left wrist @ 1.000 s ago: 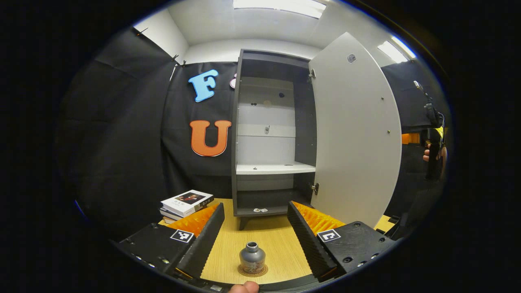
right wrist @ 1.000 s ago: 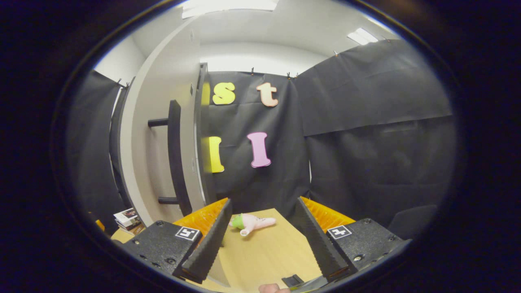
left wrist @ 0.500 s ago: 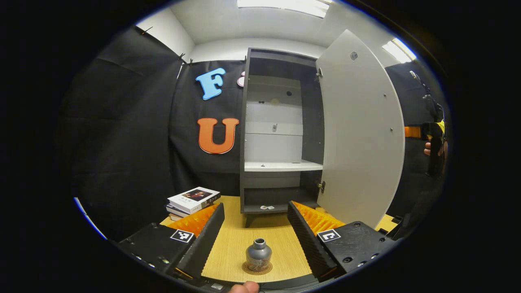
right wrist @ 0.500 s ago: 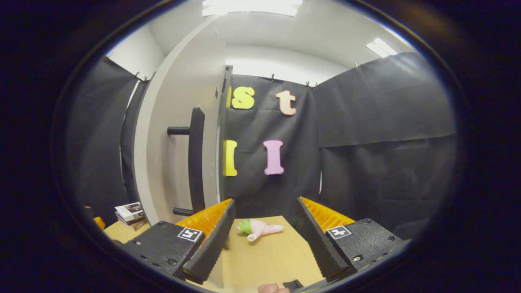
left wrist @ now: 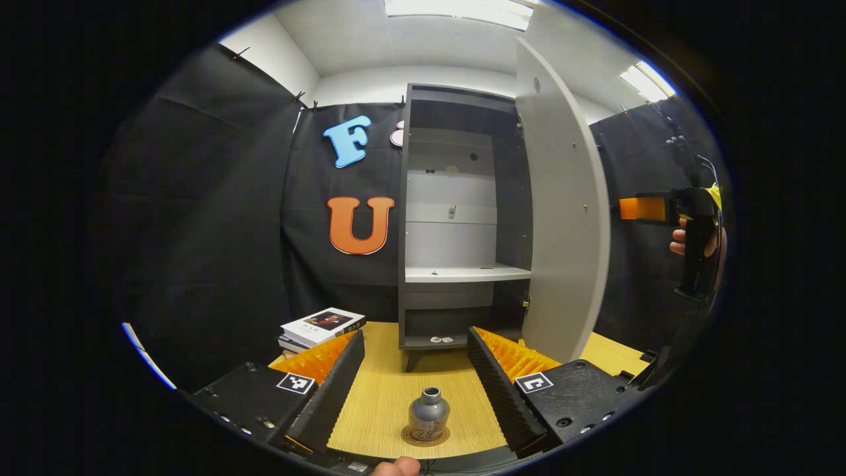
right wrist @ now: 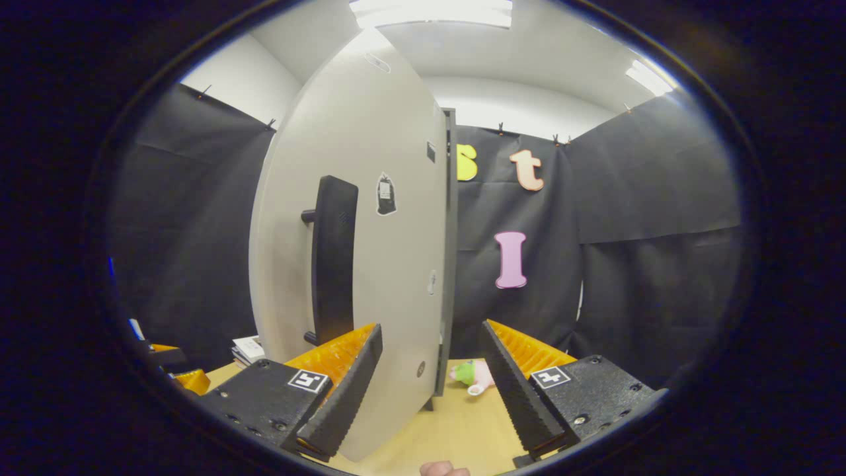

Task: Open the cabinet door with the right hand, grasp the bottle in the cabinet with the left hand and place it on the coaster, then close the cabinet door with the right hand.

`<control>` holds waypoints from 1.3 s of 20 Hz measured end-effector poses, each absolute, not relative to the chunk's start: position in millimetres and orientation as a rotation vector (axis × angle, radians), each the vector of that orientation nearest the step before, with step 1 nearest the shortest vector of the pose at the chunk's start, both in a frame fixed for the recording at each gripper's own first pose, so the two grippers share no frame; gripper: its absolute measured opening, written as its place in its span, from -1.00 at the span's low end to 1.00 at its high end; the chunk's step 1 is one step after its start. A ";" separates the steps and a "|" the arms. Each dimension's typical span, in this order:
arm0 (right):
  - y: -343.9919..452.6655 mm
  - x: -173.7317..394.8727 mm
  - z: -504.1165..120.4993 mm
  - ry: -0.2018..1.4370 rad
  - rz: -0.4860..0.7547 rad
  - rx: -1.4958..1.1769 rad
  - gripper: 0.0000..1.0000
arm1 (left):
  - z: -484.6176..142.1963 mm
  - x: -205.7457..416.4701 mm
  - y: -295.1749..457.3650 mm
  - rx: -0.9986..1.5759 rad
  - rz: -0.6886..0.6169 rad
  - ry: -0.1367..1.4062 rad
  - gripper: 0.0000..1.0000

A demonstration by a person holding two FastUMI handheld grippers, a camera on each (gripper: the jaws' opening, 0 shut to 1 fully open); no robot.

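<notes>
Both grippers stand with jaws spread wide and nothing between the fingers. Compared with half a second earlier, the cabinet door (left wrist: pixel 562 218) has swung further toward closing, now nearly edge-on in the left gripper view, while in the right gripper view its outer face and dark vertical handle (right wrist: pixel 332 258) have turned toward the camera. The right gripper (right wrist: pixel 429 390) sits close before that door, not touching it as far as can be seen. The left gripper (left wrist: pixel 415 383) hovers above the bottle (left wrist: pixel 429 415), which stands upright, neck up, on the round coaster (left wrist: pixel 425 436) on the wooden table (left wrist: pixel 383 396). Books (left wrist: pixel 322 326) lie left of the cabinet (left wrist: pixel 462 218); a plush toy (right wrist: pixel 472 375) lies behind the door.
</notes>
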State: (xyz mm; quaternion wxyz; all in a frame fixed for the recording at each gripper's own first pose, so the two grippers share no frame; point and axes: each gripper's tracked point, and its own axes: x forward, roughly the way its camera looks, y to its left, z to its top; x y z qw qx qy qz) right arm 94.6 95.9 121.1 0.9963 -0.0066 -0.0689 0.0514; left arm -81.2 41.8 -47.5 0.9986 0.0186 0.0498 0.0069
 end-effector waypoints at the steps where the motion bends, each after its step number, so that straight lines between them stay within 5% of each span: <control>1: 109.4 99.9 122.9 -0.142 0.121 -0.018 0.94 | -48.1 -81.5 44.6 0.036 0.021 0.101 0.88; 8: 214.3 160.7 128.1 -0.140 0.278 0.015 0.93 | -47.0 -81.6 55.5 0.028 0.065 0.109 0.89; 14: 241.4 195.5 117.9 -0.142 0.260 0.014 0.94 | -51.7 -81.3 64.1 0.018 0.090 0.112 0.88; 26: 141.7 72.8 97.3 -0.212 0.176 -0.031 0.93 | -39.2 -60.4 44.6 0.011 0.061 0.077 0.89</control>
